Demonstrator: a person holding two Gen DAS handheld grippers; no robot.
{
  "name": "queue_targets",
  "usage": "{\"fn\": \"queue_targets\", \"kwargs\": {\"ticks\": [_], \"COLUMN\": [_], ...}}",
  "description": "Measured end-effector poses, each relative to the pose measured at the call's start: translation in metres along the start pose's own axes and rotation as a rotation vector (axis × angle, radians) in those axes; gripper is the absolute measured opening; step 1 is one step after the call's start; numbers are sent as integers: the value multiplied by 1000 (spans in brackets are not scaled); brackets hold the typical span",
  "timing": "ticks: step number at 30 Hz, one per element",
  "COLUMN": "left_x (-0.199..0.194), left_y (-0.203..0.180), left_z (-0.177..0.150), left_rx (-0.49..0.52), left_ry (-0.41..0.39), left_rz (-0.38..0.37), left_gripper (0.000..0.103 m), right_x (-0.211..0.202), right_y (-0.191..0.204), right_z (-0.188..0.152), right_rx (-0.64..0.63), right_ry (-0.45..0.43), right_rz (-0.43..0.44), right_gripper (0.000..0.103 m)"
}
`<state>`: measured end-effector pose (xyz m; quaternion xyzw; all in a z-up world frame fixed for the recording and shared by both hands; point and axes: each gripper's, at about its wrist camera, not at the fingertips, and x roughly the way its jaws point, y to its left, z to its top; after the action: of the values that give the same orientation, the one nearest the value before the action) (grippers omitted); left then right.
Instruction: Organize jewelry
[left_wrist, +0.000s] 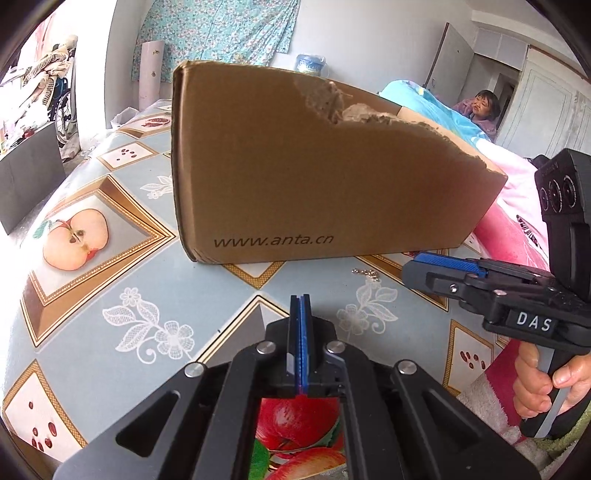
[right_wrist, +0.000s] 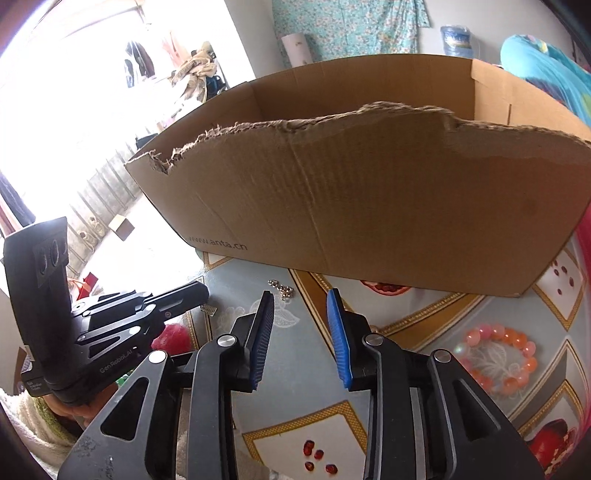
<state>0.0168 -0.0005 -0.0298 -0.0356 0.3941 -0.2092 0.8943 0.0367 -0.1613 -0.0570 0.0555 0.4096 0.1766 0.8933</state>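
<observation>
Our left gripper (left_wrist: 300, 297) has its blue pads pressed flat together with nothing between them, hovering low over the fruit-patterned tablecloth (left_wrist: 110, 266). Our right gripper (right_wrist: 301, 295) stands with its two blue pads (right_wrist: 338, 332) parted by a moderate gap, empty, also above the cloth. In the left wrist view we see the right gripper (left_wrist: 415, 264) from the side, our right hand (left_wrist: 546, 384) wrapped round its handle; its tips point toward the box.

Just ahead of both grippers a small silver bead chain (right_wrist: 281, 290) lies on the cloth, near the foot of the cardboard box (right_wrist: 369, 206); the left wrist view shows the same chain (left_wrist: 365, 273) between our two grippers. A pink and orange bead bracelet (right_wrist: 498, 360) lies flat on the cloth to the right of the right gripper, well apart from the chain.

The box is open-topped with a torn front wall and "www.anta.cn" printed low on it. We cannot see its floor.
</observation>
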Motion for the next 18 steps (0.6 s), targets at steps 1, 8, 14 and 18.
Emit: {"fn": "queue_targets", "kwargs": {"ticks": [1, 8, 14, 18], "left_x": [0, 3, 4, 5], "left_y": [0, 2, 4, 6], "left_z": [0, 2, 4, 4], "left_rx": [0, -10, -15, -24], "left_ry": [-1, 1, 0, -2], "left_rz": [0, -13, -18, -21], "left_gripper": [0, 0, 0, 0], "right_x": [4, 24, 30, 29], "right_y": [4, 33, 48, 46], "right_z": [2, 7, 8, 11], "right_rx": [-16, -143, -214, -188], "right_ry": [4, -4, -16, -21], "right_rz": [-10, -91, -117, -88], "right_gripper": [29, 25, 7, 0]}}
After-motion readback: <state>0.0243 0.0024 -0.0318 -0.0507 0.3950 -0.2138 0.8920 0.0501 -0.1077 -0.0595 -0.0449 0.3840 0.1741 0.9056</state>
